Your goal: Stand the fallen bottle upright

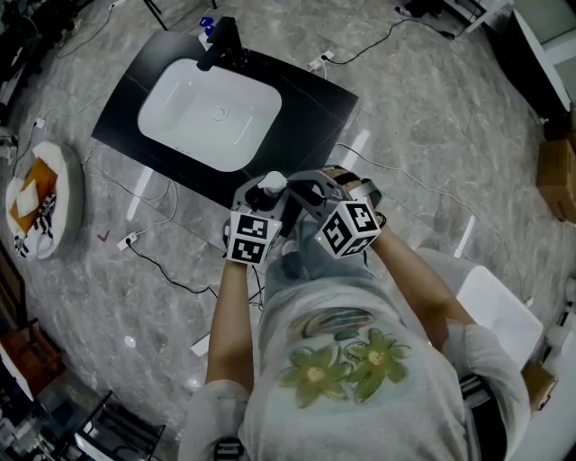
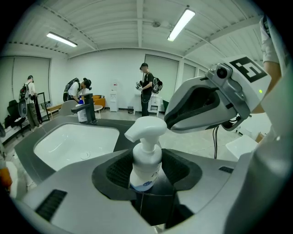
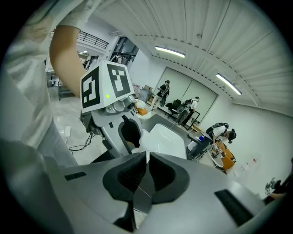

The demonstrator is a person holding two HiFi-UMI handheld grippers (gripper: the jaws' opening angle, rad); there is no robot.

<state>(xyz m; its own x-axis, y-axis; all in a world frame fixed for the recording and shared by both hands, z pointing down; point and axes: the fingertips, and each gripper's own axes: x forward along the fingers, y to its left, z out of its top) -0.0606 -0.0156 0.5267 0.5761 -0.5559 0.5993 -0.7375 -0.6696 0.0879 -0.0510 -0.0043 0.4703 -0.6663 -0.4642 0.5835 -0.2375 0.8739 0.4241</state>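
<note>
A white pump bottle (image 2: 145,160) stands upright between the dark pads of my left gripper (image 2: 146,170), which is shut on its body. From the head view, its pump head (image 1: 272,184) shows just in front of the black counter's (image 1: 310,112) near edge, above the left gripper (image 1: 262,194). My right gripper (image 1: 312,187) is held close beside the left one, and its grey body (image 2: 206,103) fills the upper right of the left gripper view. The right gripper (image 3: 146,157) has its pads together with nothing between them.
The counter holds a white sink (image 1: 211,112) with a black faucet (image 1: 220,43) and a blue-capped bottle (image 1: 207,25) behind it. Cables (image 1: 162,270) trail over the marble floor. A round white tray (image 1: 45,198) lies left, a cardboard box (image 1: 558,176) right. People (image 2: 147,89) stand far off.
</note>
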